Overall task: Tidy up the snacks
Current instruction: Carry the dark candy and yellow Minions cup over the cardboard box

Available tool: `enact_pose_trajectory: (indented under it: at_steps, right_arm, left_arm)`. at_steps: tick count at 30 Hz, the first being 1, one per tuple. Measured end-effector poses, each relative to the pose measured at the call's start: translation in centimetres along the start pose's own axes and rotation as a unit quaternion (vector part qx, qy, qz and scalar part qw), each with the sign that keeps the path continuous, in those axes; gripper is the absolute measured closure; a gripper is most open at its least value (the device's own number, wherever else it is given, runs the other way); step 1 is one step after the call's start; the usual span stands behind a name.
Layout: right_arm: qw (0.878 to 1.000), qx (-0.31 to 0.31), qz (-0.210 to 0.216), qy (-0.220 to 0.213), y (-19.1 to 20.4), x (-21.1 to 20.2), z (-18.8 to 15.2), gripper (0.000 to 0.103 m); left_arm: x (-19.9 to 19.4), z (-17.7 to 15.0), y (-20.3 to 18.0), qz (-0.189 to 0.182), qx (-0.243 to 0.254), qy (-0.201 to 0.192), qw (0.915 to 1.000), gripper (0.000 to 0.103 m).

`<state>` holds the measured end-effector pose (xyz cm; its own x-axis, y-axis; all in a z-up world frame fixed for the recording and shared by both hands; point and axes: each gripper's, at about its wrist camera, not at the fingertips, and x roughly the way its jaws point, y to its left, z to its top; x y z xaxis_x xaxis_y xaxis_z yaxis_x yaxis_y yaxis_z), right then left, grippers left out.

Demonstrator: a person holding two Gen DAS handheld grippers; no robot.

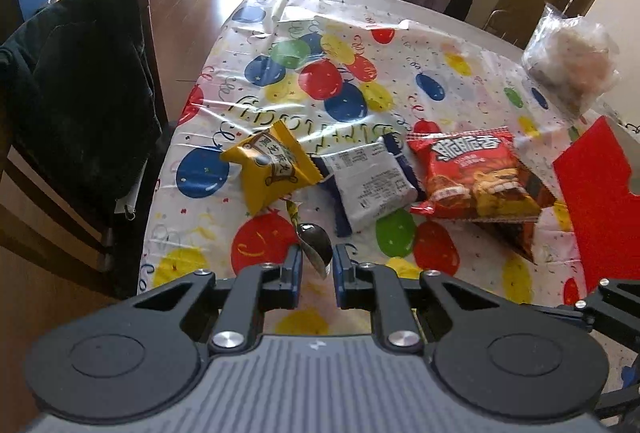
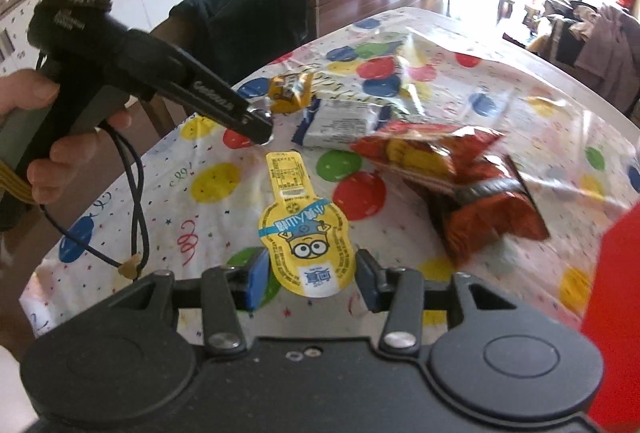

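- Yellow-lidded jelly cup with a cartoon face (image 2: 306,233): between the pads of the right gripper (image 2: 312,273), clenched on its sides; tab pointing away over the table
- Dark round jelly cup with a yellow foil tab (image 1: 316,249): seen edge-on; pinched in the left gripper (image 1: 316,261), jaws closed tight on it
- Yellow crimped snack packet (image 1: 272,165): lying on the balloon-print plastic tablecloth (image 1: 248,245); just beside the white packet with blue ends (image 1: 368,181)
- Red crinkled chip bag (image 1: 472,177): right of the white packet; one corner overhanging towards the red cardboard box (image 1: 600,193)
- Clear plastic bag of pale snacks (image 1: 568,61): near the far right table edge; contents too blurred to tell
- Dark garment (image 1: 80,93): draped over a wooden chair at the left table edge
- Person's hand (image 2: 60,137): wrapped round the left gripper's handle
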<state>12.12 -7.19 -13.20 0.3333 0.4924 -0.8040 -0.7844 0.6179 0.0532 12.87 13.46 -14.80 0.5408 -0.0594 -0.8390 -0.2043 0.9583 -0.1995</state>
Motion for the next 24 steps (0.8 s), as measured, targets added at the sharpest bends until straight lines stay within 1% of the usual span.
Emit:
enact_pose_trajectory:
  at_steps: [6,13,18,24]
  right_arm:
    - [0.999,0.034,-0.007,-0.012,-1.3,-2.7,-1.7,0.059]
    - [0.996,0.07,-0.025,-0.055,-3.5,-7.5,-3.3,0.059]
    - [0.991,0.09,-0.044,-0.092,-6.3,-11.5,-4.4,0.058]
    - [0.984,0.109,-0.066,-0.123,-10.2,-15.6,-6.3,0.058]
  left_arm:
    - [-1.8,-0.8,-1.7,0.0,0.02,-0.006,0.9998,0.088]
    - [-4.7,-1.1,-5.0,-0.014,0.033,-0.024,0.9991,0.088]
    - [-6.8,-0.7,-8.8,-0.023,0.046,-0.044,0.9978,0.088]
    - [-8.9,-0.5,-15.1,-0.037,0.082,-0.071,0.9934,0.088]
